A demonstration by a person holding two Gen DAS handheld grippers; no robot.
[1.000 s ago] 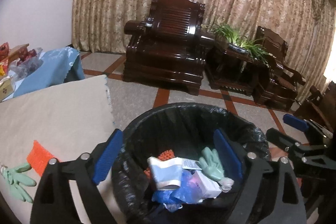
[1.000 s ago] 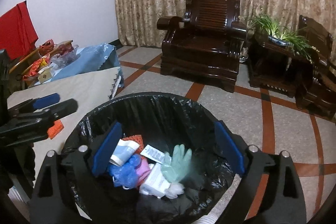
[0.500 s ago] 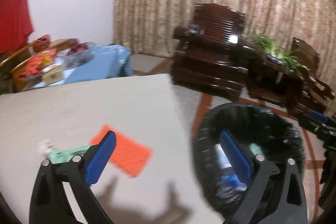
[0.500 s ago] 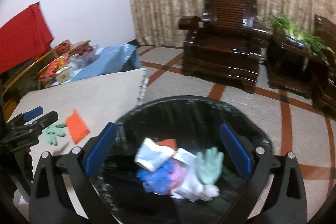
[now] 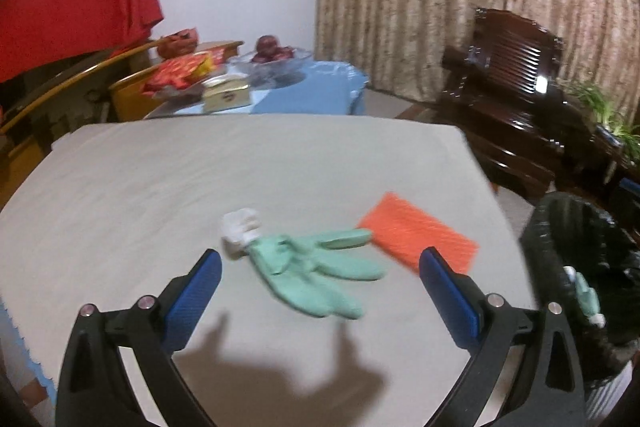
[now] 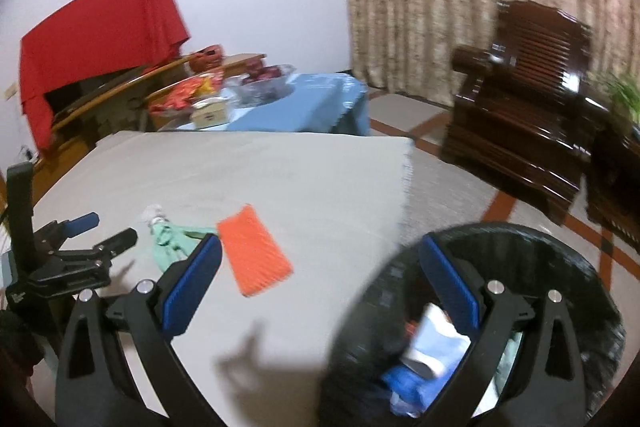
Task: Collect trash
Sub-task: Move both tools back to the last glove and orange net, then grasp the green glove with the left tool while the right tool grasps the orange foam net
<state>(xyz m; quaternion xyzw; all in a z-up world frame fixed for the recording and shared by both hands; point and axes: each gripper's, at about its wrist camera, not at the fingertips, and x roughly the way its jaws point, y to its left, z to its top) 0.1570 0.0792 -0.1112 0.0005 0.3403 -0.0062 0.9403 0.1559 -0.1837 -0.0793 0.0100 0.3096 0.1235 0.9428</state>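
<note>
While our left gripper [image 5: 320,283] hangs over the worktop [image 5: 160,187], fingers spread wide and empty, we list: glove [image 5: 312,267] beneath; orange sheet [image 5: 416,237] beside; bin [image 6: 520,267] under our right gripper [image 6: 320,275], likewise wide, empty.

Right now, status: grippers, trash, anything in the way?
Left gripper and right gripper open, empty. Green glove and orange sheet on the table, bin beside it. Nothing in the way.

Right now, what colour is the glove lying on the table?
Mint green with a white cuff, the glove shows best in the left wrist view.
</note>
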